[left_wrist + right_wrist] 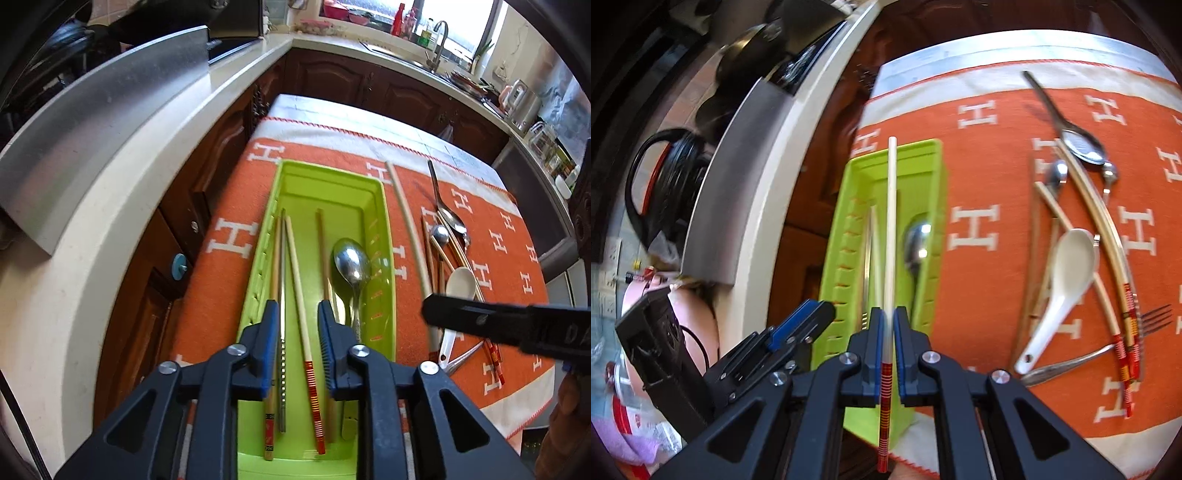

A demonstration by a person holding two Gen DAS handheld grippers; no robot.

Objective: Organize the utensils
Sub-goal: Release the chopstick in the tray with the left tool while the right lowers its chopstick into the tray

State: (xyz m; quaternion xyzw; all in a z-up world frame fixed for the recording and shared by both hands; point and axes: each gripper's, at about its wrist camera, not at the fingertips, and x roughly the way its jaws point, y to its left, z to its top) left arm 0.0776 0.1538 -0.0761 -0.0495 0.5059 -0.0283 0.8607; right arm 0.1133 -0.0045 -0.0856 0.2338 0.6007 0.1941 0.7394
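Note:
A green tray [325,168] lies on the orange cloth and holds several chopsticks and a metal spoon [351,262]. My left gripper [298,314] hangs over its near end, open. A cream chopstick with a red striped end [300,295] lies loose in the tray between its fingers. My right gripper [889,317] is shut on another cream chopstick [891,221], lifted in the air beside the tray [916,147]. In the left wrist view, that gripper [430,310] and its chopstick [406,221] are right of the tray.
Loose on the cloth [982,140] to the right lie a white ceramic spoon [1071,254], metal spoons [1082,144], a fork [1156,317] and several chopsticks [1108,240]. A pale countertop [122,206] over dark cabinets runs along the left.

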